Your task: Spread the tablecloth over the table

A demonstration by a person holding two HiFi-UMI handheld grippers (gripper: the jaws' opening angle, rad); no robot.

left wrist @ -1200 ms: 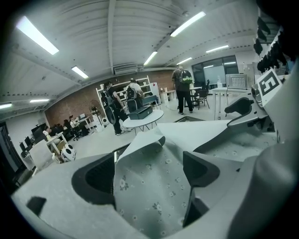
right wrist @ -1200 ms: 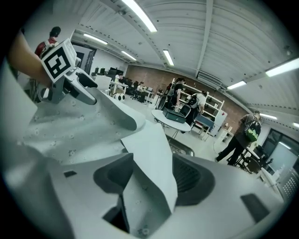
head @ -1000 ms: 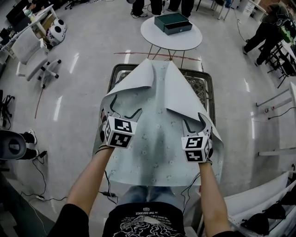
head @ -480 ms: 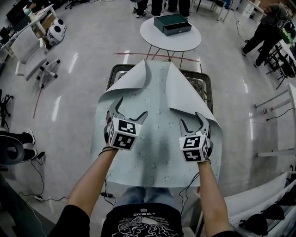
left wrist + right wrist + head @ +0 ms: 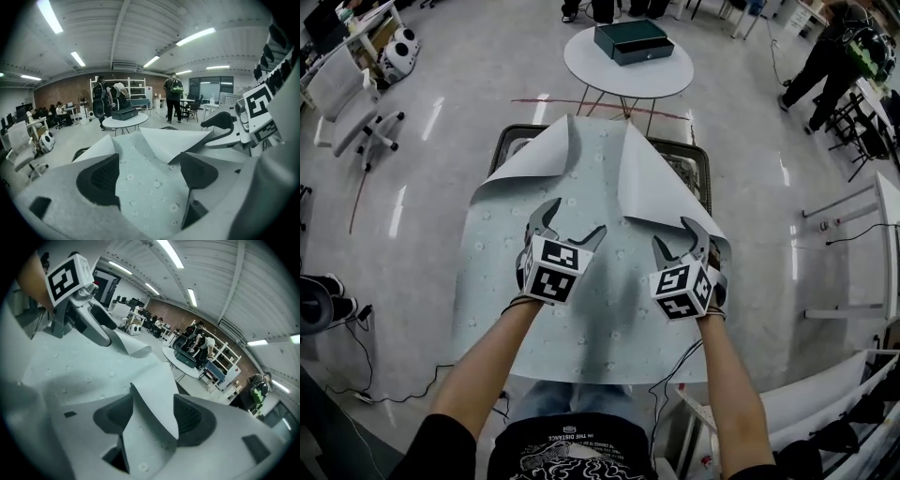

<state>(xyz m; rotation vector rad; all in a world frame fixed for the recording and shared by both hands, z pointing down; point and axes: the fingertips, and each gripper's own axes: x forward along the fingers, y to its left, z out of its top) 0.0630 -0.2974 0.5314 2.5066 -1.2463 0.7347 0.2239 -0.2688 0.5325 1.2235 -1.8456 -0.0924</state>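
The table (image 5: 705, 183) is nearly covered; our tablecloth (image 5: 609, 309) drapes its near edge, yet both far corners lie folded inward; hence, we judge, the right gripper (image 5: 673, 234) stands released astride the far-right flap (image 5: 652, 192); the left gripper (image 5: 575, 220), whose jaws have just been closing slightly, hovers empty over mid-cloth.

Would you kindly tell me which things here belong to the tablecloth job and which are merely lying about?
Job: tablecloth, far corners folded back; table beneath it; left tongs, open, jaws just closing slightly; right tongs, open around a folded corner.
Lying about: round table; dark box on it; white chair.
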